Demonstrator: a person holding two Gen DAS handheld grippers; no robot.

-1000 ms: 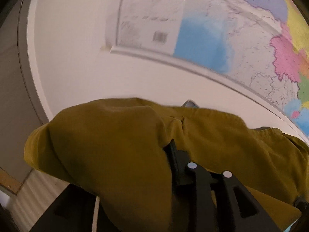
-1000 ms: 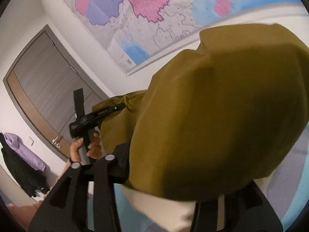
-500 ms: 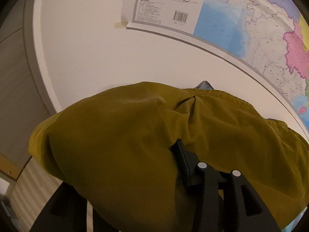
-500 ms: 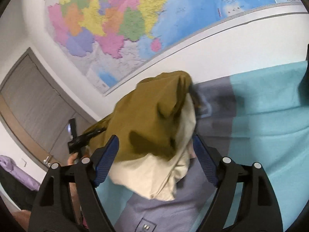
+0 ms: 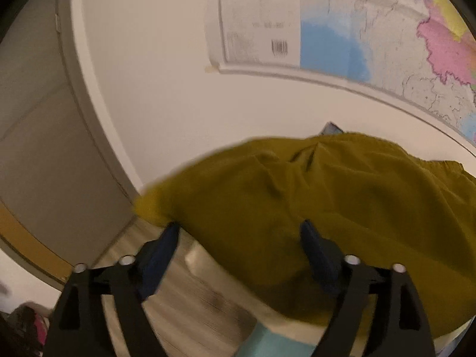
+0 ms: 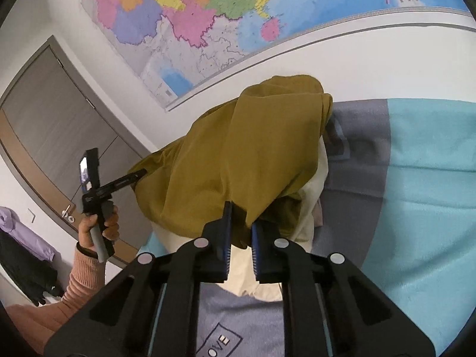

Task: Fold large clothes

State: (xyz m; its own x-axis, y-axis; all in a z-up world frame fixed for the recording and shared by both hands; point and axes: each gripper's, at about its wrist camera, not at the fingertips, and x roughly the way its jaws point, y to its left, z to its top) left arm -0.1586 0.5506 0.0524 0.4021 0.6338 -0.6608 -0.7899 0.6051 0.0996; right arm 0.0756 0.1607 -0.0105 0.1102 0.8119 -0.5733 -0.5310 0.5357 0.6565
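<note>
An olive garment (image 6: 238, 154) with a cream lining (image 6: 312, 196) is bunched in a heap over the bed. My right gripper (image 6: 241, 229) is closing on a fold at the heap's near lower edge, and the cloth is pinched between its blue pads (image 6: 226, 232). In the left wrist view the olive garment (image 5: 327, 202) hangs just beyond my left gripper (image 5: 238, 238). Its jaws are opening wide; cloth sags between the fingers (image 5: 160, 250) but the pads do not press it. The right wrist view shows the left gripper (image 6: 131, 177) at the heap's left side, held by a hand (image 6: 98, 226).
The bed cover is teal (image 6: 431, 208) and grey-blue (image 6: 357, 208). A large map (image 6: 238, 9) hangs on the white wall behind it. A grey door (image 6: 44, 125) stands to the left, with purple and black clothes (image 6: 20, 244) hanging beside it. Wood floor (image 5: 190, 297) shows below the left gripper.
The left gripper's jaws have spread and let the olive cloth go. The right gripper opened, the garment dropped onto the bed, and the jaws have come together on its near edge.
</note>
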